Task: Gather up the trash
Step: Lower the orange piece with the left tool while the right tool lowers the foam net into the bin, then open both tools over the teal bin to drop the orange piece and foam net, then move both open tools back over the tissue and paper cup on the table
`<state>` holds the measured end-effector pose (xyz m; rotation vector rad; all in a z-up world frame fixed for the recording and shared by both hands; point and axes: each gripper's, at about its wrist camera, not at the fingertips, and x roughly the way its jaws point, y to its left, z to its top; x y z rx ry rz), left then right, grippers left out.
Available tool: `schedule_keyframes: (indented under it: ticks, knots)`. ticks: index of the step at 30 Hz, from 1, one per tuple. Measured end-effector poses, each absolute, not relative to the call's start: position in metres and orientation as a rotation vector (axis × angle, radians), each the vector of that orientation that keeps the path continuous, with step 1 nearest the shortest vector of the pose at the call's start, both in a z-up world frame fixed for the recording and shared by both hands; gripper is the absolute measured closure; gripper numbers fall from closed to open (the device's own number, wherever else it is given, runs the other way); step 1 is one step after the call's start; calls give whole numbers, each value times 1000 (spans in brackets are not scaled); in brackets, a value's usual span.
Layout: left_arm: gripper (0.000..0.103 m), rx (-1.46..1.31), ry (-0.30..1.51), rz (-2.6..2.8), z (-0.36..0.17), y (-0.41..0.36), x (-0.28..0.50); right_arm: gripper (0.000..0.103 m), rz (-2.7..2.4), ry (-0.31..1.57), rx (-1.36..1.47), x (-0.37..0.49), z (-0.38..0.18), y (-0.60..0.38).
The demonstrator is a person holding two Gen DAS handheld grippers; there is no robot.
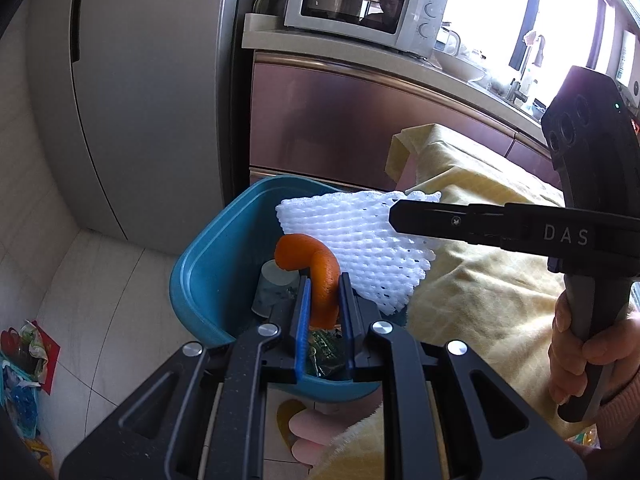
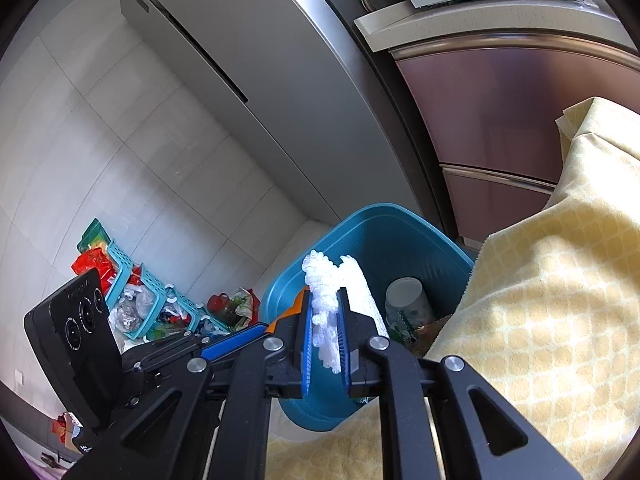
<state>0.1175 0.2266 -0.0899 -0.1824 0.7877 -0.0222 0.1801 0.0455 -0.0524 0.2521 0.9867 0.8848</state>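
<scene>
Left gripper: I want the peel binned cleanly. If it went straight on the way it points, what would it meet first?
Probably the inside of the blue bin: the left gripper, shut on the orange peel, points into it, near the paper cup. Depth is uncertain.

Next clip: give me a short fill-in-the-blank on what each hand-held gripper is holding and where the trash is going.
1. The left hand-held gripper is shut on a piece of ____ peel.
2. The right hand-held gripper is shut on a white foam ____.
3. Both pieces are held over a bin coloured ____.
4. Inside the bin lies a paper ____ on its side.

Missing words: orange; net; blue; cup
</scene>
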Motion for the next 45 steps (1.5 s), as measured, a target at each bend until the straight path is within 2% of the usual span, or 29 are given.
schedule_keyframes:
  ticks: [12,18,29,36,40,45]
  knots:
    - [88,-218,817,-12,-105,229,132,90,862,1025,243,183,-59,55]
    - [88,-243,822,-10,-108,231,135,80,854,1025,247,182,-61,54]
    - [73,-236,787,-18,-99,226,127,72,854,1010,266,179,-60,40]
    - [63,-217,726,-64,-78,212,111,67,850,936,225,160,-41,6]
    - [61,-189,695,-134,-64,191,106,61,808,872,212,145,-25,-30]
    - [59,-136,673,-244,-48,151,104,61,716,812,219,129,-10,-86]
